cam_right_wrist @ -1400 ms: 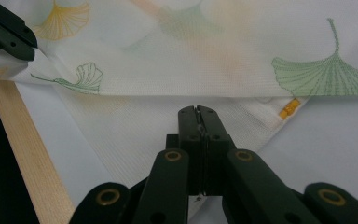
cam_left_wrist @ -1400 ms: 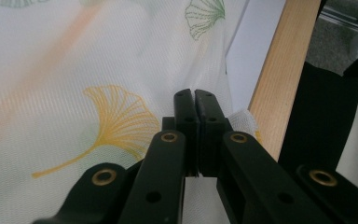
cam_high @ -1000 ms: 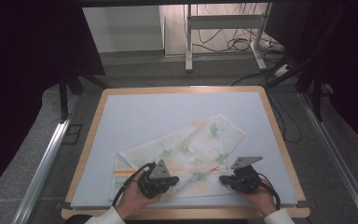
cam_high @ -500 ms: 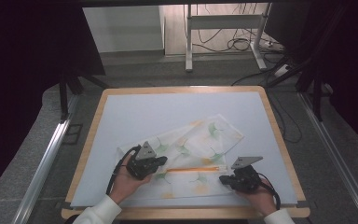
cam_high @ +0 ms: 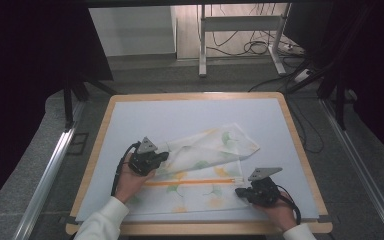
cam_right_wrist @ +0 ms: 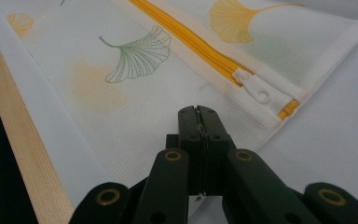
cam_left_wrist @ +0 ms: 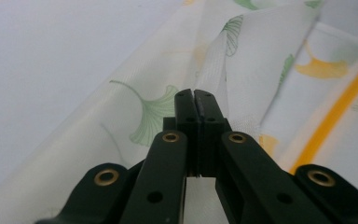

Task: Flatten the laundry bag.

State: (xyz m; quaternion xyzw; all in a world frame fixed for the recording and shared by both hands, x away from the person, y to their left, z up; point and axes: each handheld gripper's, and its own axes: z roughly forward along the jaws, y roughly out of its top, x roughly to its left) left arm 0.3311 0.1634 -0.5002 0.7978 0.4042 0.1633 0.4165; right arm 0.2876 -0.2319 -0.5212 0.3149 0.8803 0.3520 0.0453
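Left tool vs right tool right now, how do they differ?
The left tool holds the mesh bag up into a raised fold; the right tool pins its near corner low at the table. The left sits mid-bag, beyond the yellow zipper; the right sits by the zipper's end. Both are shut on fabric.

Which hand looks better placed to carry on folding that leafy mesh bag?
Probably the left: its tool grips a raised fold of the bag, while the right tool pins the near corner.

White sleeves (cam_high: 105, 217), black grippers (cam_high: 147, 160), brass screws (cam_left_wrist: 170, 137)
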